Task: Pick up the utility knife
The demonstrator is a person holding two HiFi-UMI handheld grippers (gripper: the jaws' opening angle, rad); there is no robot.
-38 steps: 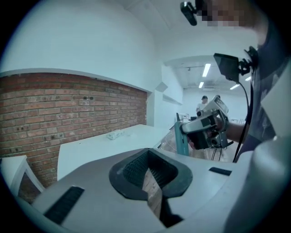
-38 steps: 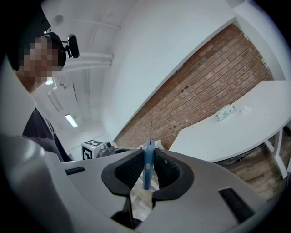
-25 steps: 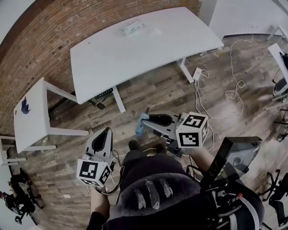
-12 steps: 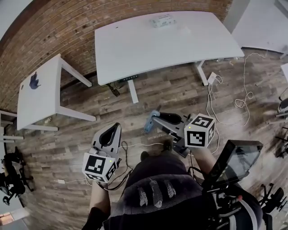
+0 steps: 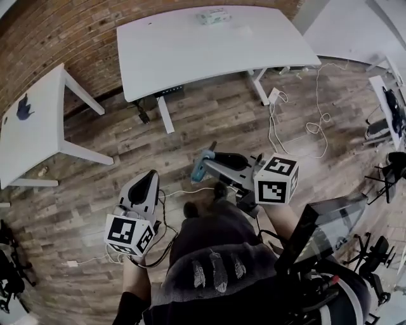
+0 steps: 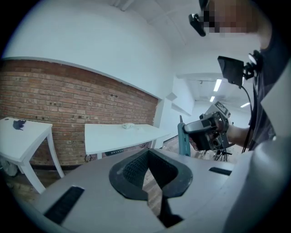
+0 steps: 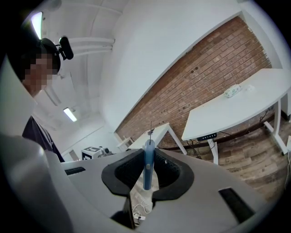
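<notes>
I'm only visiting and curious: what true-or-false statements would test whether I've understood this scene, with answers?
1. The right gripper grips a blue utility knife. True.
2. The left gripper holds something too. False: its jaws are shut on nothing.
3. The large white table stands by a brick wall. True.
4. Carpet covers the ground. False: the floor is wood planks.
5. The large white table is bare. False: a small pale packet lies near its far edge.

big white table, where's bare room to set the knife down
Nearly all of the big white table is bare, from its near edge up to the small packet by the brick wall. Cables crowd the floor right of it.
</notes>
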